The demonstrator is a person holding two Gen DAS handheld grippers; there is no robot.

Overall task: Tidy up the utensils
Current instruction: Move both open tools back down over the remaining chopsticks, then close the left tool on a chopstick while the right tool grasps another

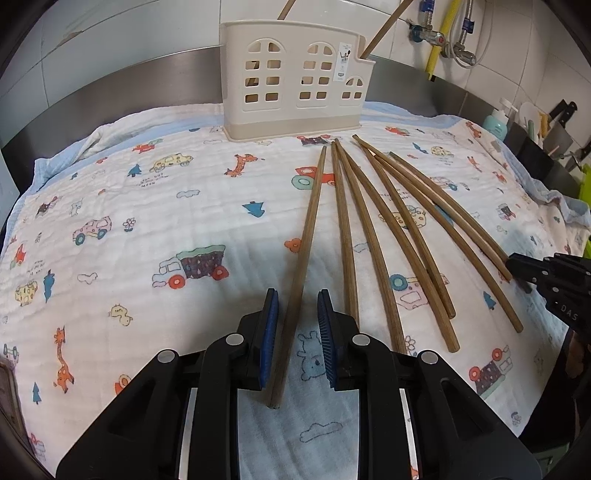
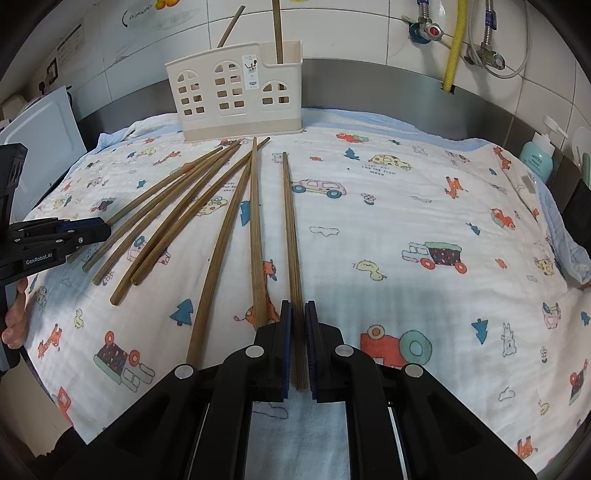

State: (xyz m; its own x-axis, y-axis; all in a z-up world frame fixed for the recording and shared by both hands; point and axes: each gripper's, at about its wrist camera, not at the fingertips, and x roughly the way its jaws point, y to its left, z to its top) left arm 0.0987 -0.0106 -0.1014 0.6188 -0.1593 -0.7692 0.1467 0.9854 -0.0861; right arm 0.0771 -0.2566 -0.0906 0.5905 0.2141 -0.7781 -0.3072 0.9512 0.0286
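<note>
**Both tools down on the chopsticks**

My right tool (image 2: 298, 343) sits at the bottom centre of its own view, its blue pads drawn in tight on one chopstick (image 2: 291, 236). That stick runs straight up the frame from between the pads, lying along the printed cloth (image 2: 424, 206) that covers the tabletop, with its far tip well short of the holder (image 2: 236, 99).

My left tool (image 1: 295, 332) is at the bottom centre of its view. Its jaws stand only a little apart, with a single chopstick (image 1: 308, 236) running between them. The left pad (image 1: 269, 332) looks to lie against the stick; on the right side I see a gap of cloth between the stick and the pad, so I cannot tell that this is a firm grip. The butt end of this stick shows just below the pads.

In the left wrist view the remaining chopsticks (image 1: 388, 229) fan out over the cloth right of centre, their far ends gathered just in front of the holder's base. My right tool appears there at the right edge, closed on the outermost stick of the fan.

The cream holder, cut with window-shaped openings, stands upright at the far edge of the cloth, top centre in both views. Two chopsticks already stand in it, leaning out above its rim (image 2: 277, 33).
</note>
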